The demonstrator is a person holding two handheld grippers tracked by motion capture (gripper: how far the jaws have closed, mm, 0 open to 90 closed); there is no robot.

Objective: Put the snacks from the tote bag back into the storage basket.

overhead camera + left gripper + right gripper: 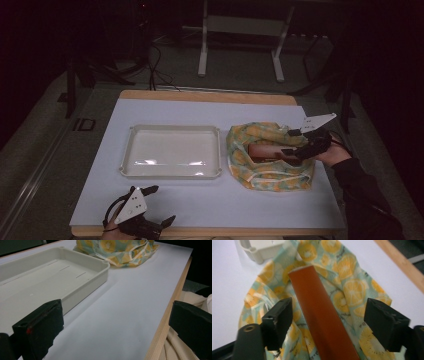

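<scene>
A cloth bag printed with orange slices lies crumpled on the right of the white table cover. A long reddish-brown box rests in it, pointing toward the tray. My right gripper stands open with its jaws on either side of the box's near end, not touching it. My left gripper is open near the table's front edge, left of centre, with nothing between its jaws. The bag lies far ahead in the left gripper view.
An empty cream plastic tray sits in the middle of the table, just left of the bag. The wooden table edge runs beside my left gripper. Stand legs and cables are on the floor beyond the table.
</scene>
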